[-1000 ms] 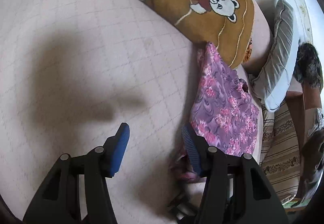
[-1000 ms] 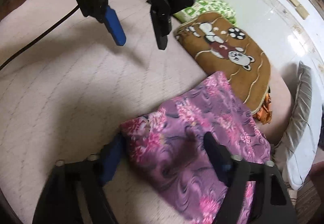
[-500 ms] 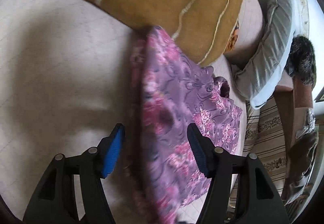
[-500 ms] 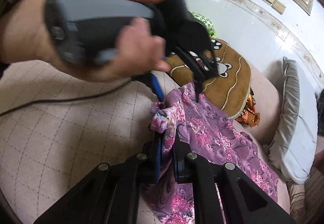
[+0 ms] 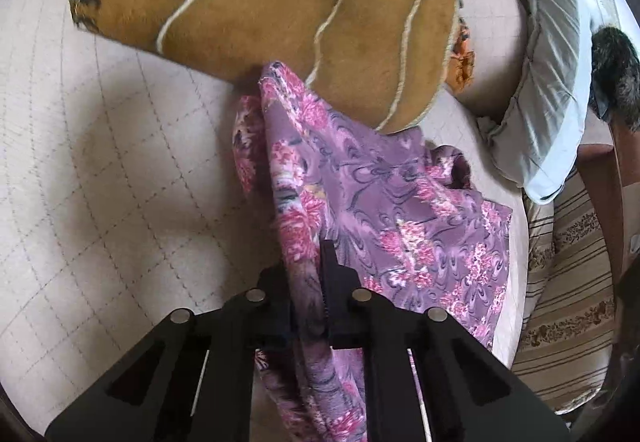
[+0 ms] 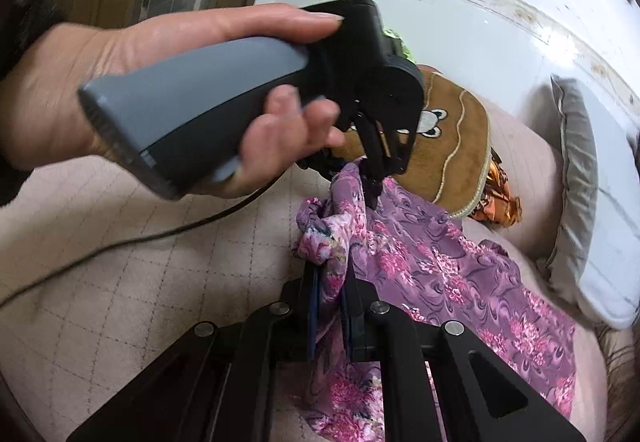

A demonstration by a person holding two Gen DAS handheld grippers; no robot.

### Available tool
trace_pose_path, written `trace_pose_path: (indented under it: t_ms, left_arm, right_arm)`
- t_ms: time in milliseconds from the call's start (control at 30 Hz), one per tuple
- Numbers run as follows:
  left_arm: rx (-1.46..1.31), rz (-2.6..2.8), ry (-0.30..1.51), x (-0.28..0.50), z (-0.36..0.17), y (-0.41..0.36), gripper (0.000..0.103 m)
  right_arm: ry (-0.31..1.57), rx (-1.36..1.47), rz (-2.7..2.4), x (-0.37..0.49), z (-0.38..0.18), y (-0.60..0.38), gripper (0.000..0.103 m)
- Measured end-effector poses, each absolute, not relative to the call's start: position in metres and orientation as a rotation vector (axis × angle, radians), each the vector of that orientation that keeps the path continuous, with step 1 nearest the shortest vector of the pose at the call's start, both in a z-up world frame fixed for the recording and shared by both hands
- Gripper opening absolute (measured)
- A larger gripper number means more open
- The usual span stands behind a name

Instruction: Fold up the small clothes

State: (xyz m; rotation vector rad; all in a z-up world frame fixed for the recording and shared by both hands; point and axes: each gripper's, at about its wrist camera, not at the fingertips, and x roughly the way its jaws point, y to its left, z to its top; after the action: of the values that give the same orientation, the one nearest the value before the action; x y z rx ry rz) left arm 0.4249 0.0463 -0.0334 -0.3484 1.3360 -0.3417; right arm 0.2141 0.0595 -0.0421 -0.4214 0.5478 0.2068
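A purple garment with pink flowers [image 5: 384,202] lies on a pale quilted bed cover [image 5: 100,182]; it also shows in the right wrist view [image 6: 432,262]. My left gripper [image 5: 306,274] is shut on the garment's near edge, with cloth bunched between its fingers. In the right wrist view the left gripper [image 6: 370,186] is held by a hand [image 6: 168,82] and pinches the garment's far corner. My right gripper [image 6: 330,306] is shut on another fold of the same edge, lifting it off the cover.
A brown cushion with a bear picture [image 5: 280,2] touches the garment's far end. A grey-white pillow [image 5: 552,62] and a striped cloth [image 5: 568,302] lie to the right. A black cable [image 6: 100,250] runs across the cover. A white wall [image 6: 440,22] stands behind.
My left gripper came down over the garment's edge and shut on it. My right gripper shut on the edge earlier and has lifted it a little.
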Motion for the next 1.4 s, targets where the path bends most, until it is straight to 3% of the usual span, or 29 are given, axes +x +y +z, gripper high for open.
trace_pose_path:
  t_ms: [233,633,933,1167,1300,1367,1400]
  left_arm:
    - [-0.309,-0.385,1.262,0.404,0.015,0.011,0.008]
    - [-0.164,-0.444,1.184,0.372,0.061,-0.131,0.007]
    - [-0.056,-0.493,1.249,0.355,0.028,-0.253,0.006]
    - [0.096,-0.463,1.335,0.341,-0.029,-0.325,0.007]
    - [0.161,-0.460,1.317,0.329,-0.036,-0.338,0.014]
    - [0.162,-0.491,1.323,0.320,-0.029,-0.337,0.026]
    - [0.153,-0.530,1.325,0.314,-0.021,-0.333,0.028]
  right_arm:
    - [0.551,-0.252,0.212,0.199,-0.018,0.018,0.009]
    - [0.537,0.112,0.107,0.158,0.013,-0.115,0.009]
    - [0.543,0.291,0.017,0.119,-0.003,-0.213,0.009]
    - [0.601,0.451,-0.033,0.095,-0.037,-0.272,0.009]
    - [0.668,0.553,-0.036,0.091,-0.062,-0.295,0.010]
    - [0.701,0.573,-0.040,0.090,-0.069,-0.298,0.020]
    - [0.721,0.579,-0.043,0.088,-0.071,-0.301,0.022]
